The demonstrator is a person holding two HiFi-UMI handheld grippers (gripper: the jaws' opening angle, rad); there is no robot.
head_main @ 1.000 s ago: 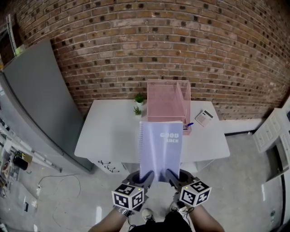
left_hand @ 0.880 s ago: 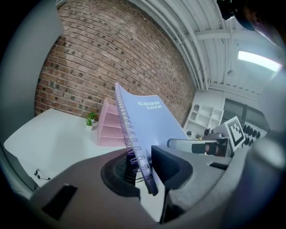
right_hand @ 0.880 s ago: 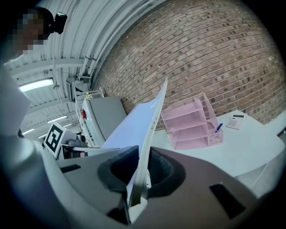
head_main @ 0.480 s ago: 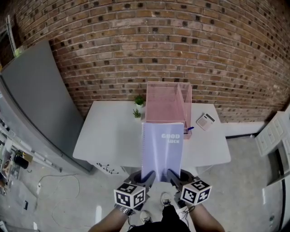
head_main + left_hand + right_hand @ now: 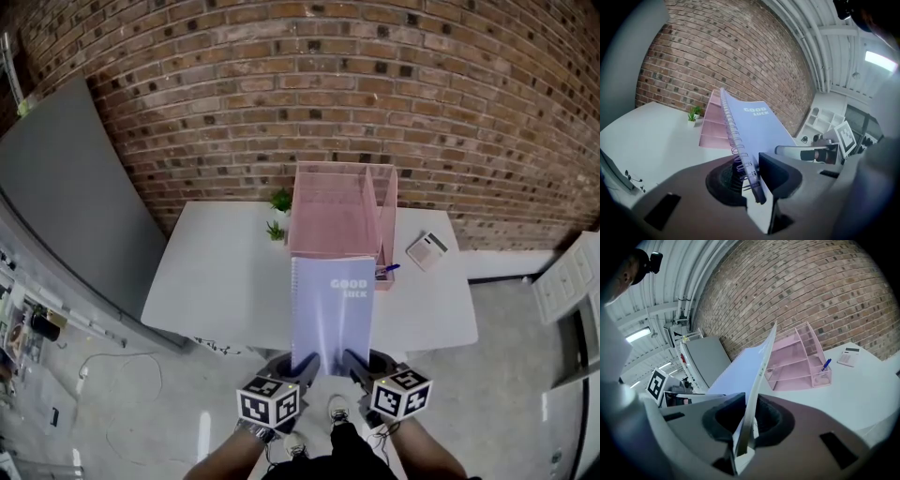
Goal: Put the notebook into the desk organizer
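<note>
A: Where's the notebook at the moment?

B: In the air, sticking straight out ahead of both tools. The left tool is clamped on its near corner at the spiral binding. The right tool is pinched on the other near corner. Both have the cover squeezed between their jaws.

A: And the desk organizer?

B: Farther ahead of the tools, on the counter, just past the notebook's far edge. Nothing is inside it yet.

A: How do you think the notebook will handle?

B: It looks light and thin, with a glossy cover, so I'd expect it to be a bit slippery and inclined to flex. Held only at the near edge, the far end could droop or wobble. Taking the two near corners seems right, as that leaves the leading edge free to slide in. The wire side should be the stiffer hold.

A: What's the count?

B: One notebook, one organizer and two tools. There's one pen ahead on the right tool's side and one calculator farther out that way. Two small plants stand ahead toward the left tool's side.
</note>
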